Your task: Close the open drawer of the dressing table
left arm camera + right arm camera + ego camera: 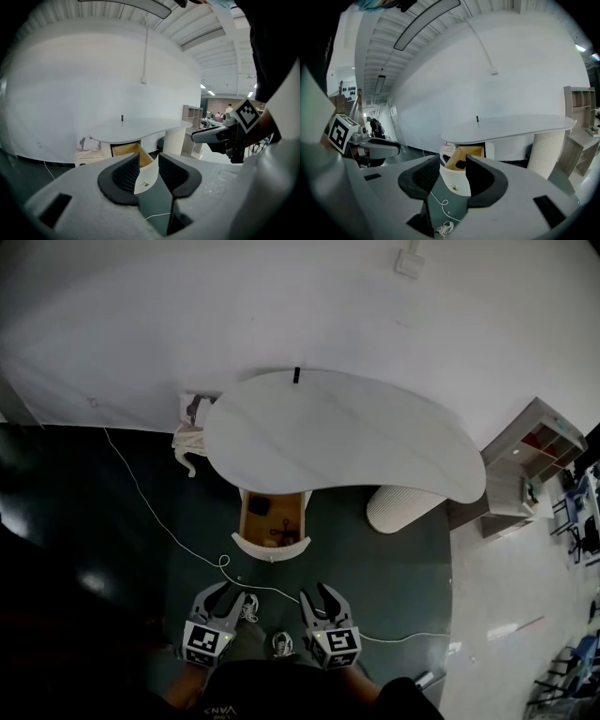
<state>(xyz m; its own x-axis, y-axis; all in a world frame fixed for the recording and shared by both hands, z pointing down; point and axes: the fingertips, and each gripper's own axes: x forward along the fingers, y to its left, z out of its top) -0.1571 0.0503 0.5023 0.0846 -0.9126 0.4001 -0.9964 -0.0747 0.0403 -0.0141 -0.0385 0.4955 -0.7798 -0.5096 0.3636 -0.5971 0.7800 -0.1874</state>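
Observation:
The white dressing table (pixel 347 442) stands against the white wall, its top curved like a bean. Its drawer (pixel 272 519) is pulled out toward me, wooden inside, with a white curved front (pixel 271 547) and small things lying in it. Both grippers hang low in the head view, some way short of the drawer. My left gripper (pixel 224 594) is open and empty; in its own view the drawer front (pixel 146 177) shows between the jaws. My right gripper (pixel 318 597) is open and empty too, with the drawer front (pixel 456 181) seen through its gap.
A white ribbed cylinder leg (pixel 403 507) holds the table's right end. A white cable (pixel 211 559) trails over the dark green floor toward my shoes (pixel 249 607). A shelf unit (pixel 530 465) stands at the right. Cloth and clutter (pixel 190 435) sit left of the table.

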